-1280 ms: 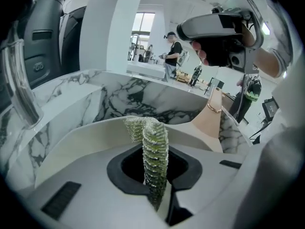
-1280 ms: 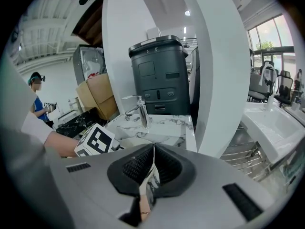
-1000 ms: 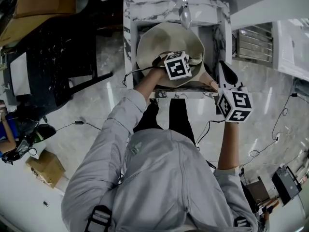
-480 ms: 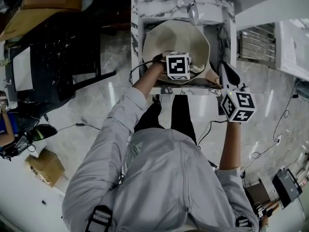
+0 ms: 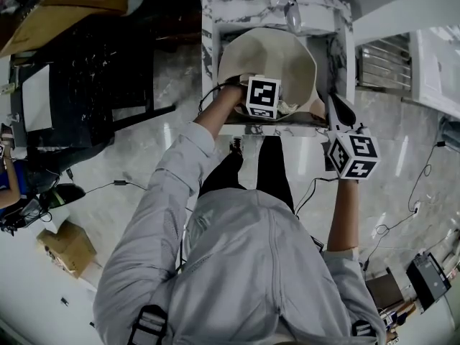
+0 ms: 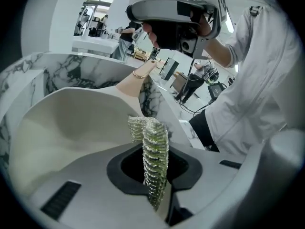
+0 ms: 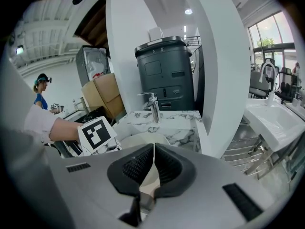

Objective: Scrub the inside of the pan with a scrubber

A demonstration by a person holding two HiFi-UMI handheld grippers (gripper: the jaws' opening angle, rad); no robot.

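Hidden: one pan's [image 5: 266, 56] 6 o'clock side, under left gripper [image 6: 151, 151].
Left jaws: clamped on one scrubber [image 6: 155, 128].
Right gripper [image 7: 153, 151]: jaws pinch pan edge.

Cream pan [image 5: 266, 56] inside the white, dark-veined marble sink [image 5: 237, 2]; glittery silver-green mesh scrubber [image 6: 155, 161] over the sink; dark grey bin [image 7: 164, 73] behind the sink.

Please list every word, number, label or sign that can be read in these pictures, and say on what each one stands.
No words or numbers can be read in any view.
Left cube: black-and-white square markers only, no letters.
Right cube: the same kind of markers, no letters.
Bin: a small mark on its lid, too small to read.
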